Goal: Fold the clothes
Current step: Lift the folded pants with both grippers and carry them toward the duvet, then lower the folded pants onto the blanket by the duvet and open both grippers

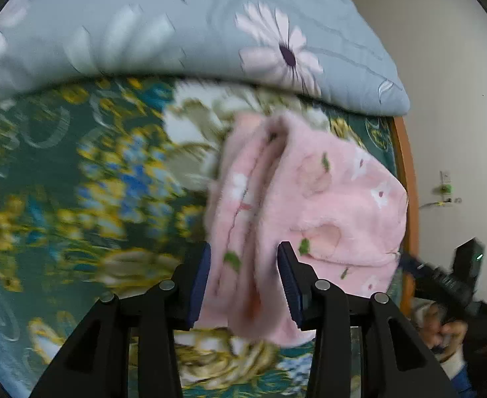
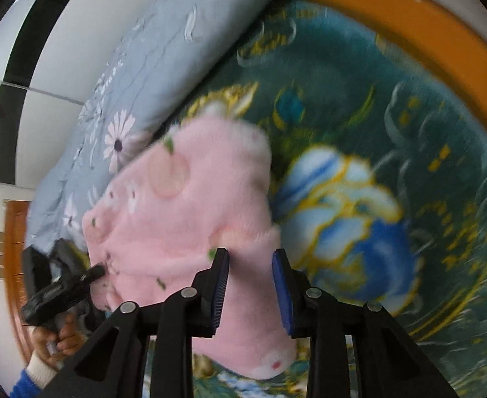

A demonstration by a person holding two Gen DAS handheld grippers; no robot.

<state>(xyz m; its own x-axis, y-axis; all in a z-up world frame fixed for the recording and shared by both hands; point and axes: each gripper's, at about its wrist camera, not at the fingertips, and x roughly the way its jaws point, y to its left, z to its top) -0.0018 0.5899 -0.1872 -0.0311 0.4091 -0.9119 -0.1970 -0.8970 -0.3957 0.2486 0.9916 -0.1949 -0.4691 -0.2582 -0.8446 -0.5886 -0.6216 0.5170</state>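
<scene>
Both views are motion-blurred, so the blanket [image 1: 77, 182] pattern smears and the garment's [image 1: 309, 199] shape is hard to read. It is pink fleece with peach and small flower prints, bunched in folds above the blanket, near the blue quilt [image 1: 143, 33]. The left gripper [image 1: 243, 285] pinches one edge; the right gripper [image 2: 250, 288] clamps another.

A bed [image 2: 409, 33] with an orange wooden frame carries everything. A dark green blanket [image 1: 44, 165] with blue and yellow flowers covers it beneath and ahead of both claws. Beyond the left claw [image 1: 243, 268], a grey-blue quilt [image 1: 143, 26] with pale daisies lies on the blanket. A pink fleece garment [image 2: 190, 212] is at the claws; blur hides whether it touches the blanket.
</scene>
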